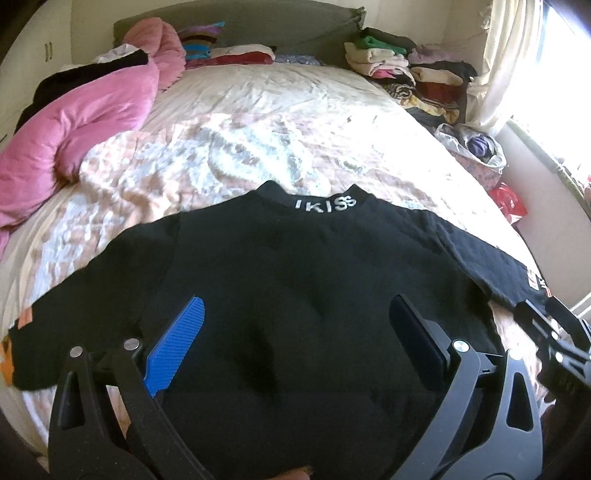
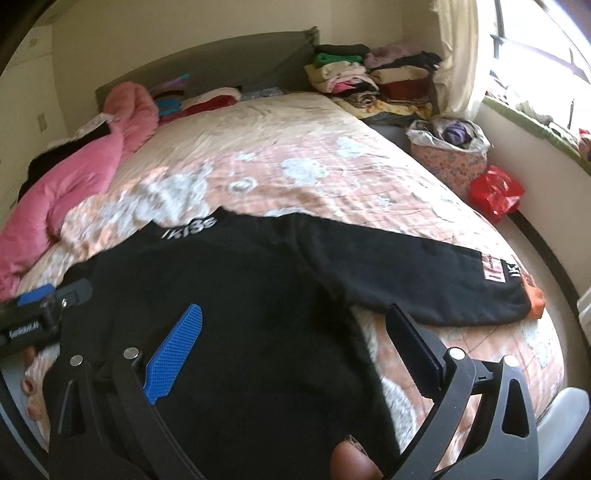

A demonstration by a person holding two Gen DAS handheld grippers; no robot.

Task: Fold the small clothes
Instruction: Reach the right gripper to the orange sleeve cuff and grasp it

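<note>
A sweatshirt (image 1: pixel 295 280) lies spread flat on the bed (image 1: pixel 258 122), collar toward the headboard (image 1: pixel 236 29). A quilt (image 1: pixel 81 122) lies along the bed's left side; stacked clothes (image 1: pixel 410 70) sit beside its far right corner.

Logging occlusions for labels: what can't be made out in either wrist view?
- Black top: hem cut off by the bottom edge, both views.
- Its left cuff: clipped at left wrist frame edge.
- Right sleeve patch: print too small.
- Folded piles: garments blurred.
- Both grippers open: left, right.
</note>
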